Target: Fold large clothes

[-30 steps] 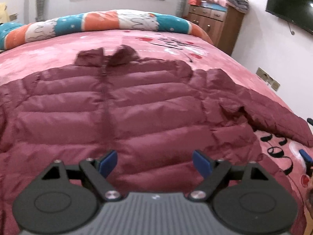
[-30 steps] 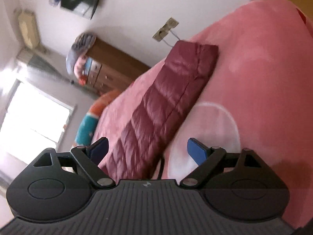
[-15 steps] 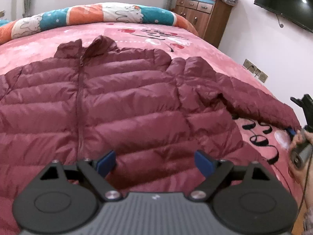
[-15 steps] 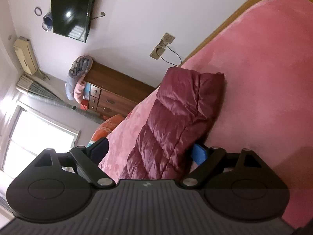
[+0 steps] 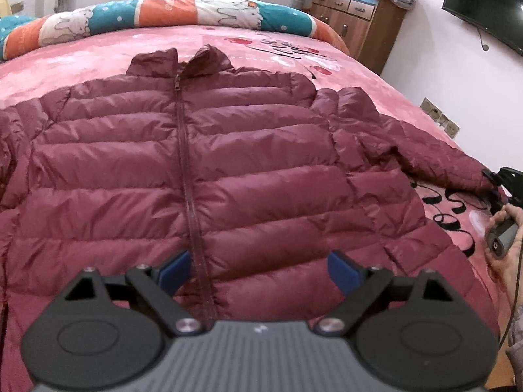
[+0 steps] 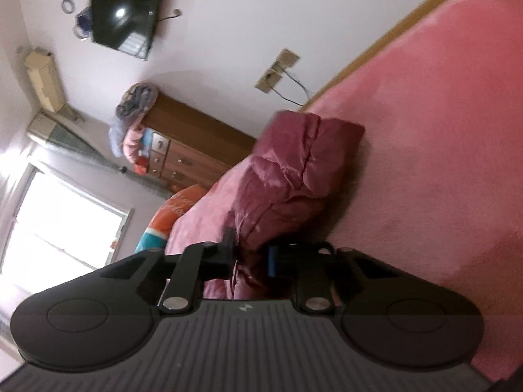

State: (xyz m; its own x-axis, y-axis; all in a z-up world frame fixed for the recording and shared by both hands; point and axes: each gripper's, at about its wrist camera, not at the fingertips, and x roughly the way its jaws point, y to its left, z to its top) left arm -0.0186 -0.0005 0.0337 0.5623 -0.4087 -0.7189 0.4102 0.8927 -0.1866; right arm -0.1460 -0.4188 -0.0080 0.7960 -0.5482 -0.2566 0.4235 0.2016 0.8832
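Closed since before, right tool [image 6: 250, 256] pinches jacket [image 5: 209, 170] cuff; left tool [image 5: 258, 269], opening, empty, hovers over hem.

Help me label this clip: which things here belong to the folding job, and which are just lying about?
Job:
- maroon puffer jacket
- its sleeve end, pinched in the right tool
- left tool, opening over the hem

Lying about:
- rolled quilt
- dresser
- TV

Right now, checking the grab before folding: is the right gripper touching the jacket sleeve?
Touching: the right wrist view shows the right gripper shut on the sleeve cuff.
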